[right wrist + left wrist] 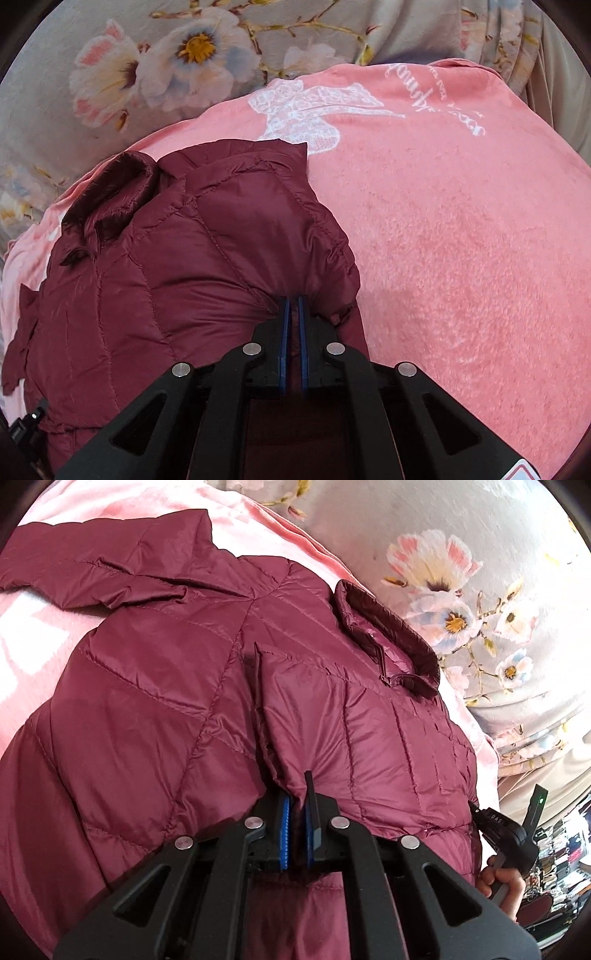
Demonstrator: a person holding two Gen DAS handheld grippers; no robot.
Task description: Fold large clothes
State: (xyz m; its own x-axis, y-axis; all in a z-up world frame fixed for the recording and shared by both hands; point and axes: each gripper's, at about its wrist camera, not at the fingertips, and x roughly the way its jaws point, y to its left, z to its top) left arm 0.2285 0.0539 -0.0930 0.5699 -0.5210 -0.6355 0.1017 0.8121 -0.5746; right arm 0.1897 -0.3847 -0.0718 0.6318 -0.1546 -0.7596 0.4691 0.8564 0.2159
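Pink blanket [461, 240] over floral sheet [147, 66] — cluttered shelves [565, 853] beyond.

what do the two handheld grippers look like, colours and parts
Both the left gripper and right gripper are matte black plastic with angular linkage arms, round silver pivot pins and thin fingers faced with ribbed blue pads. Seen from the left wrist, the right one carries white lettering and a small green light.

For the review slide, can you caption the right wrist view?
Right gripper shut on a fold of the maroon puffer jacket, spread over a pink blanket on floral bedding.
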